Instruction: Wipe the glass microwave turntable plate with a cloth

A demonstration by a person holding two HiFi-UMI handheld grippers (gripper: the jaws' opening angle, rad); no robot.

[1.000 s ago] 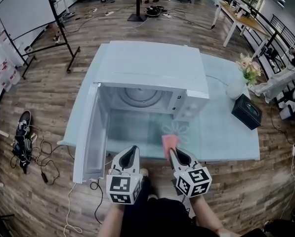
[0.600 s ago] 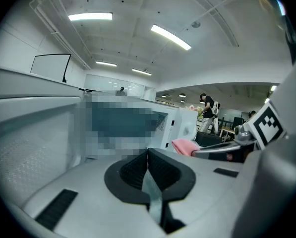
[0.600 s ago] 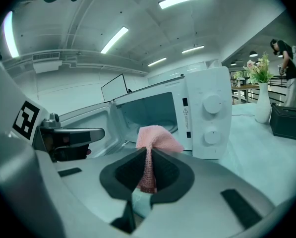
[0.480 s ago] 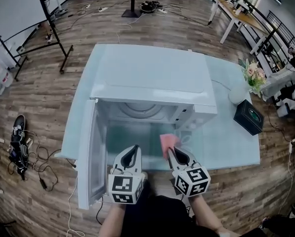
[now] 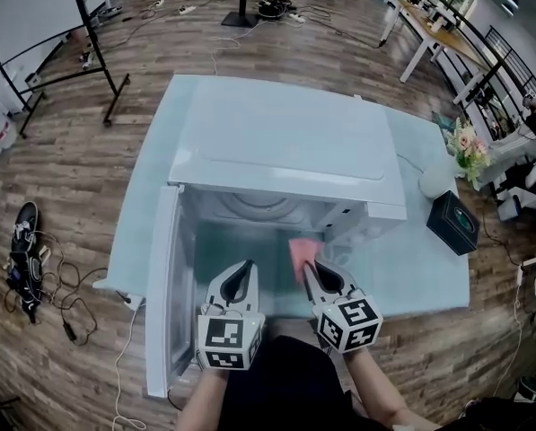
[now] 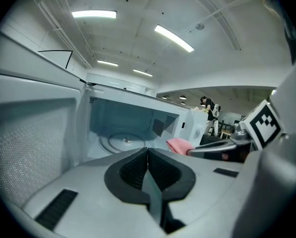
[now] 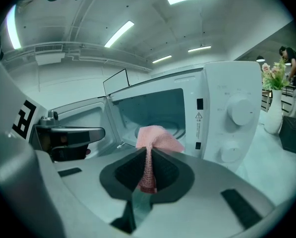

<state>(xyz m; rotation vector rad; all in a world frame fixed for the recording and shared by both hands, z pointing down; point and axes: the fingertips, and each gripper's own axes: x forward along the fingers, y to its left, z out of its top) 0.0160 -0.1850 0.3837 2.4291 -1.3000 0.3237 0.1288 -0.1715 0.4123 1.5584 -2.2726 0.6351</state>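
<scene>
A white microwave [image 5: 285,142] stands on the table with its door [image 5: 162,285] swung open to the left. The glass turntable plate [image 6: 123,142] lies inside on the cavity floor, partly hidden under the roof in the head view [image 5: 254,204]. My right gripper [image 5: 307,270] is shut on a pink cloth [image 5: 303,252], which sticks out past its tips [image 7: 157,137] just in front of the opening. My left gripper [image 5: 241,271] is shut with nothing in it, beside the right one, outside the cavity [image 6: 147,151].
A black box [image 5: 451,220] and a white vase of flowers [image 5: 447,173] stand on the table's right end, right of the microwave's control panel [image 7: 232,115]. The open door walls off the left side. The table edge [image 5: 402,305] runs just behind my grippers.
Both grippers have moved slightly forward toward the microwave opening, the pink cloth with the right one. The head view has shifted closer over the microwave.
</scene>
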